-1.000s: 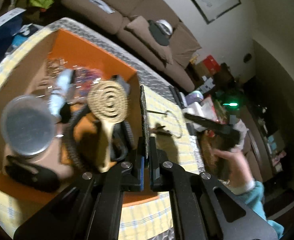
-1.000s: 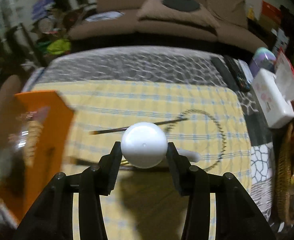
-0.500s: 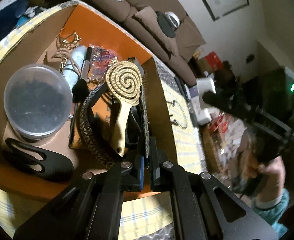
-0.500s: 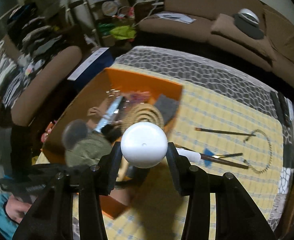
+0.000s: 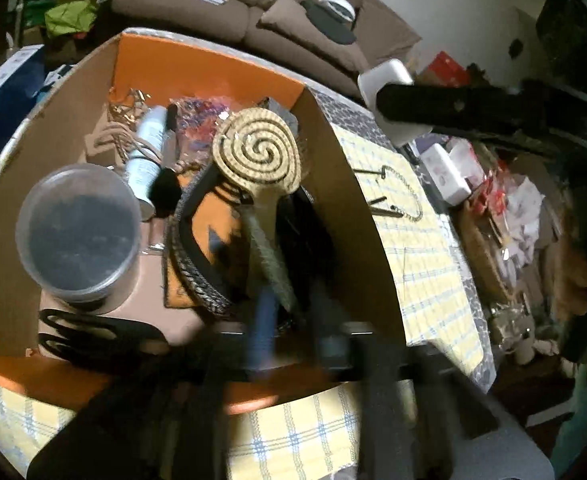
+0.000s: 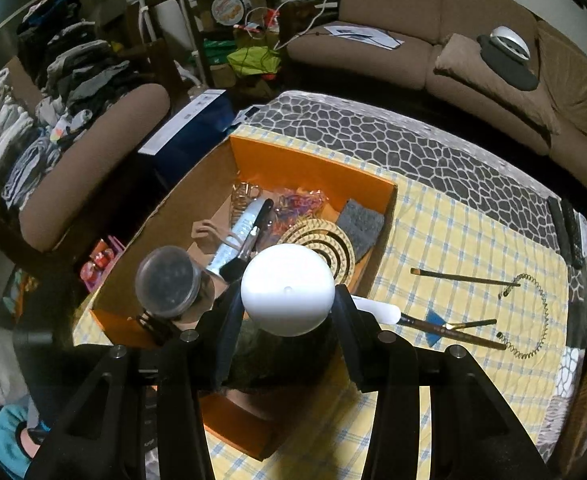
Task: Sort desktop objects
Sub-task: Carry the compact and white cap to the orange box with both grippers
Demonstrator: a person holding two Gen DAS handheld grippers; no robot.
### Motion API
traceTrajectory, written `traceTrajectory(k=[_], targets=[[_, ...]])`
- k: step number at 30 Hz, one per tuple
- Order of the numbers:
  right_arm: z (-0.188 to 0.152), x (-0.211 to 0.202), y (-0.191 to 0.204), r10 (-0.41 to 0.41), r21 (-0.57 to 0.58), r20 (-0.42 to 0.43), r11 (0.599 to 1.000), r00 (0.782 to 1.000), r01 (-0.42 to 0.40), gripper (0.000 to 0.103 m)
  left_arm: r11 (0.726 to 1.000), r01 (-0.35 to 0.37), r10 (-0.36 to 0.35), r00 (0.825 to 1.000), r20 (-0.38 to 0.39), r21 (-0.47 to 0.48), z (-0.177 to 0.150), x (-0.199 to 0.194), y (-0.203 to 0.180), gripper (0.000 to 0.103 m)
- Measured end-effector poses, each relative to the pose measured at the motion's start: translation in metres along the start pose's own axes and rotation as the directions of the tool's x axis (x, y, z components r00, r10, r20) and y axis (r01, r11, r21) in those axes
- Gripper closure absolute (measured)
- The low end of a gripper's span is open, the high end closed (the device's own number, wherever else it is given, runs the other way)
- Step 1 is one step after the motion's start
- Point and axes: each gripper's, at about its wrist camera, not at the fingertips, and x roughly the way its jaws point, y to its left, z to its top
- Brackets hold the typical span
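The box (image 6: 313,168) sits on the table's (image 6: 473,248) left; brushes (image 6: 459,278) and chain (image 6: 543,312) lie right of it.

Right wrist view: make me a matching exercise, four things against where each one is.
Things:
1. white ball
2. spiral-patterned brush
3. spring hoop
4. clear round tub

Places:
A. lying on the yellow checked cloth, outside the box
B. standing in the near left part of the orange box
C. clamped between the fingers of the right gripper
D. lying in the box beside a grey sponge

Pairs: 1-C, 2-D, 3-A, 4-B
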Motion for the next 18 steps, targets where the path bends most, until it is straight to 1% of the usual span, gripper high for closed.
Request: traceTrajectory(k=[1,3,5,9,11,14,18], targets=[[0.001,0.001,0.001,0.0,-0.001,-0.001,1.0,1.0,0.0,0.057,1.0,0.002,-0.002,1.0,0.014,-0.003,0.001,-0.006,0.001,0.048],[0.002,0.003,0.003,0.0,-0.004,-0.004,1.0,1.0,0.0,0.057,1.0,0.024,-0.023,0.998,0.057,-0.017,0.003,-0.023,0.004,0.047],[0.003,0.006,0.006,0.003,-0.006,-0.005,1.0,1.0,-0.003,0.057,0.998,0.049,-0.044,0.993,0.113,-0.043,0.008,-0.041,0.012,0.046],[0.005,0.018,0.015,0.007,-0.02,-0.023,1.0,1.0,-0.007,0.057,0.984,0.105,-0.069,0.97,0.235,-0.142,0.017,-0.077,0.042,0.045],[0.006,0.025,0.019,0.02,-0.02,-0.036,1.0,0.999,-0.021,0.057,0.975,0.123,-0.069,0.96,0.272,-0.186,0.019,-0.088,0.057,0.043],[0.007,0.04,0.03,0.044,-0.027,-0.056,0.999,0.997,-0.045,0.057,0.965,0.128,-0.056,0.953,0.297,-0.228,0.022,-0.098,0.075,0.042],[0.006,0.062,0.045,0.049,-0.048,-0.085,0.997,0.995,-0.053,0.057,0.955,0.135,-0.05,0.951,0.306,-0.263,0.022,-0.103,0.089,0.042]])
